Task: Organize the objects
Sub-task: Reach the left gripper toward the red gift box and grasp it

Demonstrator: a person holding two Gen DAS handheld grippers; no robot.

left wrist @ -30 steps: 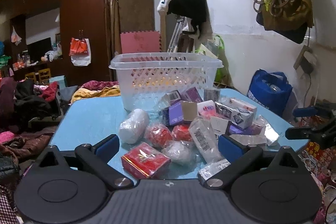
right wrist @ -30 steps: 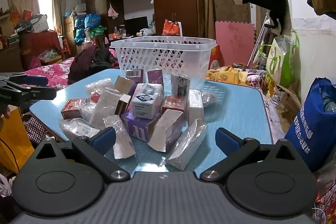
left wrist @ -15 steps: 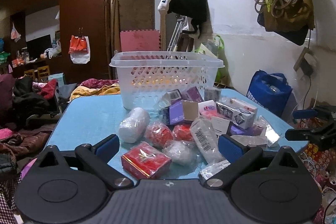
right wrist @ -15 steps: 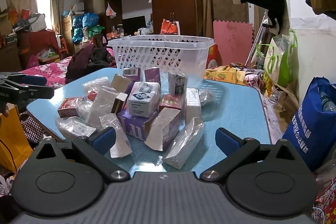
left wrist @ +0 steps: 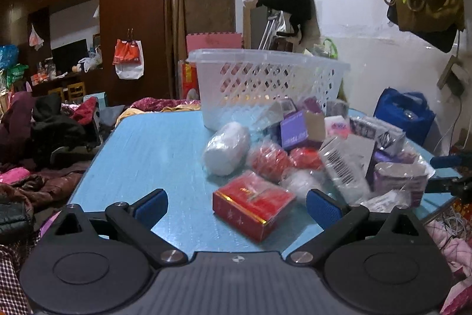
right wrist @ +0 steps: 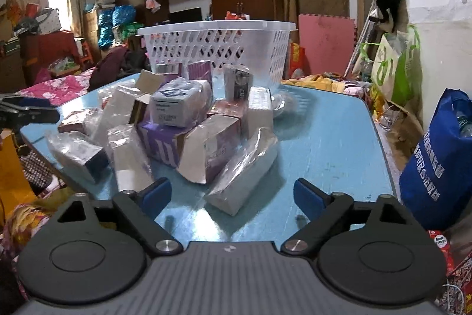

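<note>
A heap of small boxes and plastic-wrapped packets lies on a blue table (left wrist: 159,149), in front of a white lattice basket (left wrist: 265,84). In the left wrist view my left gripper (left wrist: 237,207) is open and empty, with a red box (left wrist: 253,204) just ahead between its fingers and a white wrapped roll (left wrist: 225,148) behind that. In the right wrist view my right gripper (right wrist: 231,195) is open and empty, close to a wrapped white packet (right wrist: 242,170) and a purple box (right wrist: 165,145). The basket also shows there (right wrist: 218,52).
The table's near edge lies just under both grippers. A blue bag (right wrist: 439,164) stands on the floor to the right of the table (right wrist: 330,143). Clothes and bedding (left wrist: 44,132) lie to the left. The other gripper shows at the right edge (left wrist: 451,173).
My left gripper has swung left and moved closer, so the heap now sits to the right of centre. My right gripper has moved slightly nearer the heap. Both stay open.
</note>
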